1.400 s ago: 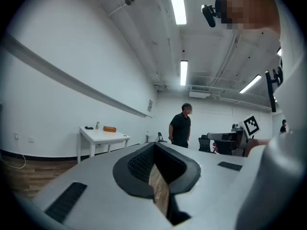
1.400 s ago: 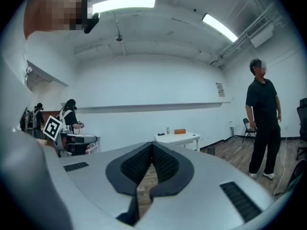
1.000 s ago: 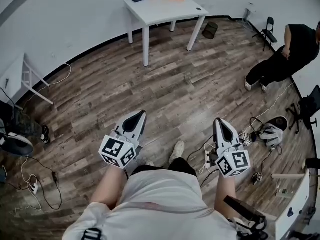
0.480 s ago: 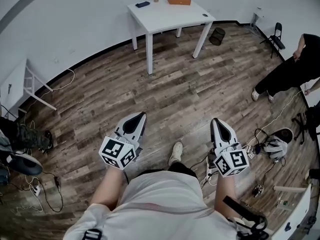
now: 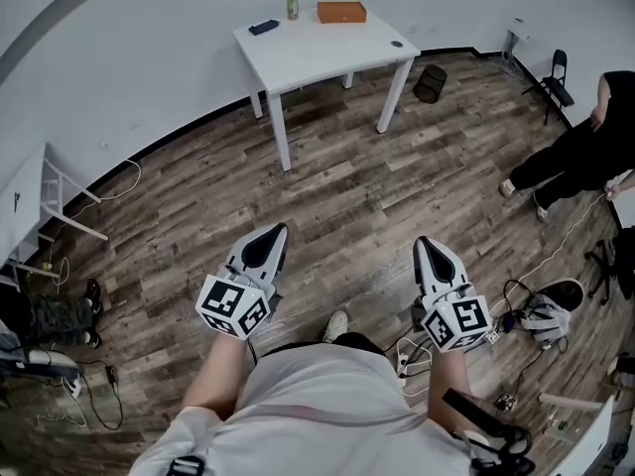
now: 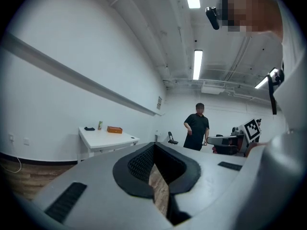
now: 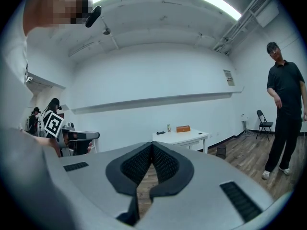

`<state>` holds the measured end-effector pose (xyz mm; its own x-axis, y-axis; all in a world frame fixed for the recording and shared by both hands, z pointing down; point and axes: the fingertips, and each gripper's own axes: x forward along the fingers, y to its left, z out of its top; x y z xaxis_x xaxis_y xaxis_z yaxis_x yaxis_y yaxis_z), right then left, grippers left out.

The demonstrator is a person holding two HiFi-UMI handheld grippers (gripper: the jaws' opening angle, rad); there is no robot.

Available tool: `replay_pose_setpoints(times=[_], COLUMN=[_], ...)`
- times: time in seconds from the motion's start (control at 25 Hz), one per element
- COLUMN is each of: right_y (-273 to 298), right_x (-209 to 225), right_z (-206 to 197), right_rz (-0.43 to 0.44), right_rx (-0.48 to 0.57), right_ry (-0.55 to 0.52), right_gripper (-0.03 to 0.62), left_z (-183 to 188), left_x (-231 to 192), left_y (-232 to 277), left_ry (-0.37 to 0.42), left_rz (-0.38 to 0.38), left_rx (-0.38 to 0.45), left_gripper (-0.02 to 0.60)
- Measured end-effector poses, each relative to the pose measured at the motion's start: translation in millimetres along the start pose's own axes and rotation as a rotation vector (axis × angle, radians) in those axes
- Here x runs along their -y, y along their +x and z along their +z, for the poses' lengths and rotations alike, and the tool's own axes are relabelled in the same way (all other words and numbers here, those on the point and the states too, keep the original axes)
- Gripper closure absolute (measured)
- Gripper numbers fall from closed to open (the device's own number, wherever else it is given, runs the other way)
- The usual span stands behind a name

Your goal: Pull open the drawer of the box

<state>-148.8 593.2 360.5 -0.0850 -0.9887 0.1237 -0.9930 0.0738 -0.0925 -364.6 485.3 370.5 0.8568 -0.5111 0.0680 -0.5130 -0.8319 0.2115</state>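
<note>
The orange box [image 5: 341,12] sits at the far edge of the white table [image 5: 327,53], close to the wall, with its long side along that edge. Which face holds the drawer cannot be told. A can [image 5: 293,7] and a flat dark thing [image 5: 263,27] lie to its left.

From the head view the box is seen from above. The left gripper view shows its long side as a low orange bar [image 6: 114,130], which the right gripper view shows too [image 7: 183,129].

Both grippers are well short of the table, over the wooden floor [image 5: 327,196], and point towards it. The left gripper [image 5: 278,228] has its jaws together with nothing between them, and so does the right gripper [image 5: 422,241]. A person in black [image 5: 585,152] stands off to the right, upright in both gripper views.
</note>
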Motion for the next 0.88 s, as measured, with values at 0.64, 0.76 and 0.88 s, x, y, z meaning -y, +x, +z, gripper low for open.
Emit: replay_pose_setpoints(times=[0.64, 0.76, 0.88], right_y=[70.1, 88.9, 106.6], right_x=[120.7, 133.6, 146.9], right_z=[4.9, 5.9, 10.3], right_rz=[0.019, 0.014, 0.005], right_rx=[-0.002, -0.007, -0.008], right_ry=[0.024, 0.023, 0.016], right_gripper=[0.592, 0.592, 0.592], left_z=[17.6, 18.2, 21.9], left_x=[-7.8, -20.0, -30.2], left_y=[144.4, 169.9, 195.3], left_ry=[0.024, 0.026, 0.028], left_rz=[0.008, 0.002, -0.01], left_rx=[0.003, 0.003, 0.003], left_gripper=[0.571, 0.571, 0.571])
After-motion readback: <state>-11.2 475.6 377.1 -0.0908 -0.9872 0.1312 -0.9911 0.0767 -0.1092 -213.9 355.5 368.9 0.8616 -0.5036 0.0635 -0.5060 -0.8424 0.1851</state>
